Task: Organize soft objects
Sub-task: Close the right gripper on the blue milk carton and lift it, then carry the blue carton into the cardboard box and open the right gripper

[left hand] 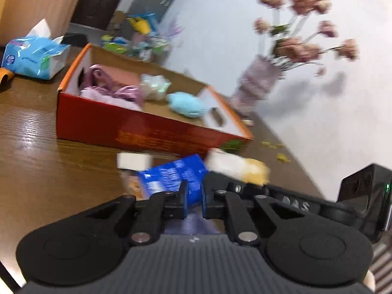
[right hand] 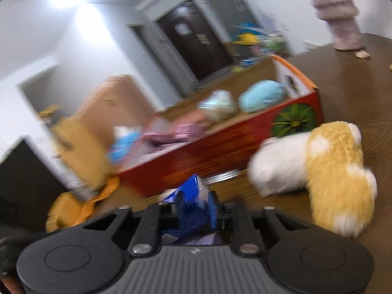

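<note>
Both grippers are shut on one blue packet, seen in the left wrist view (left hand: 174, 176) and the right wrist view (right hand: 193, 196). My left gripper (left hand: 194, 196) pinches one end, my right gripper (right hand: 196, 208) the other. A red cardboard box (left hand: 137, 129) (right hand: 220, 144) stands just beyond on the brown table (left hand: 36, 171). It holds a pink cloth (left hand: 110, 85), a pale iridescent bundle (left hand: 154, 85) (right hand: 218, 104) and a light blue plush (left hand: 188, 104) (right hand: 262, 95). A white and yellow plush toy (right hand: 318, 166) (left hand: 237, 166) lies on the table beside the box.
A blue tissue pack (left hand: 34, 56) lies at the far left. A vase of pink flowers (left hand: 254, 83) stands by the wall behind the box. A small white block (left hand: 133, 160) lies in front of the box. An orange cloth (right hand: 73, 205) lies left of the box.
</note>
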### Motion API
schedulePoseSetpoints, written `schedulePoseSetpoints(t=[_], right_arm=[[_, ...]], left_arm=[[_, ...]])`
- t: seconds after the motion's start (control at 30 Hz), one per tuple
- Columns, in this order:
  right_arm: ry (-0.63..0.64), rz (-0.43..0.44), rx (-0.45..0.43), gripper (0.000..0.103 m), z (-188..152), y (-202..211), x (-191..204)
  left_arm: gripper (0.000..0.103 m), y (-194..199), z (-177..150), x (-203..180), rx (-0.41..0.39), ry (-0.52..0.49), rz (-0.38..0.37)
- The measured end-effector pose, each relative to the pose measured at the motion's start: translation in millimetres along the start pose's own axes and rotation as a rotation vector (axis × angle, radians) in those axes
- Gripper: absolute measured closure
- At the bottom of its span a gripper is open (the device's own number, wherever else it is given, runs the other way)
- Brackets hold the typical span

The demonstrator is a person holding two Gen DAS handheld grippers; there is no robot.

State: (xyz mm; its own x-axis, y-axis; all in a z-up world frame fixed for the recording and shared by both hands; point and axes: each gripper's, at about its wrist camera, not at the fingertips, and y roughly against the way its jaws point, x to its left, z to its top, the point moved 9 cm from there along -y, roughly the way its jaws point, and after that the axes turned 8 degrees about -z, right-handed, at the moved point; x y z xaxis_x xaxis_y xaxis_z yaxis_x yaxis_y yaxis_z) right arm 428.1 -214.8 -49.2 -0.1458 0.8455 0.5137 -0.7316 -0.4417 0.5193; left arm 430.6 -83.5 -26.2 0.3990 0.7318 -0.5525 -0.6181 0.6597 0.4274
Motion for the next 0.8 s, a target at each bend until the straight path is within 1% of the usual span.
schedulePoseSetpoints(t=[0.03, 0.1, 0.17, 0.2, 0.27, 0.3, 0.33, 0.37, 0.4, 0.43, 0.47, 0.5, 0.53, 0.63, 0.67, 0.7, 0.73, 0.8], right_arm=[[0.025, 0.012, -0.001, 0.095, -9, 12, 8], [0.098, -0.035, -0.008, 0.096, -28, 30, 17], [0.119, -0.056, -0.022, 0.095, -39, 46, 19], [0.111, -0.062, -0.034, 0.091, -42, 53, 18], [0.073, -0.099, -0.068, 0.088, -41, 61, 9], [0.058, -0.122, -0.072, 0.081, -40, 61, 4], [0.056, -0.131, -0.07, 0.079, -41, 60, 2], [0.052, -0.129, -0.067, 0.079, -41, 60, -2], [0.036, -0.121, -0.065, 0.076, -41, 56, -3], [0.018, -0.106, -0.066, 0.068, -39, 51, -3], [0.003, -0.093, -0.073, 0.064, -38, 44, -3], [-0.017, -0.09, -0.085, 0.054, -35, 37, -4], [-0.034, -0.096, -0.087, 0.052, -34, 30, -7], [-0.088, -0.079, -0.034, 0.054, -30, 4, -10], [-0.105, -0.073, -0.014, 0.054, -33, 0, -12], [-0.122, -0.072, 0.007, 0.057, -35, -7, -13], [-0.133, -0.072, 0.021, 0.064, -38, -12, -14], [-0.148, -0.082, 0.029, 0.07, -42, -17, -16]], left_arm=[[0.092, 9, -7, -9, -0.002, -0.015, -0.023], [0.092, 19, -22, -17, 0.011, -0.036, -0.02], [0.092, 34, -34, -18, -0.003, -0.051, 0.002], [0.091, 44, -37, -17, -0.023, -0.059, 0.014], [0.089, 57, -38, -12, -0.05, -0.064, 0.045], [0.088, 62, -37, -9, -0.062, -0.063, 0.063], [0.081, 67, -35, -4, -0.075, -0.062, 0.09], [0.072, 70, -33, 0, -0.085, -0.062, 0.108], [0.067, 71, -31, 3, -0.097, -0.059, 0.123], [0.062, 72, -28, 7, -0.105, -0.057, 0.136], [0.061, 69, -24, 9, -0.103, -0.057, 0.148], [0.061, 64, -20, 9, -0.097, -0.059, 0.139], [0.058, 59, -16, 10, -0.091, -0.058, 0.122], [0.059, 34, -12, 17, -0.038, -0.024, 0.11], [0.066, 26, -13, 21, -0.013, -0.006, 0.101], [0.07, 19, -16, 26, 0.011, 0.023, 0.102], [0.075, 15, -18, 30, 0.023, 0.045, 0.095], [0.08, 12, -22, 34, 0.02, 0.059, 0.102]])
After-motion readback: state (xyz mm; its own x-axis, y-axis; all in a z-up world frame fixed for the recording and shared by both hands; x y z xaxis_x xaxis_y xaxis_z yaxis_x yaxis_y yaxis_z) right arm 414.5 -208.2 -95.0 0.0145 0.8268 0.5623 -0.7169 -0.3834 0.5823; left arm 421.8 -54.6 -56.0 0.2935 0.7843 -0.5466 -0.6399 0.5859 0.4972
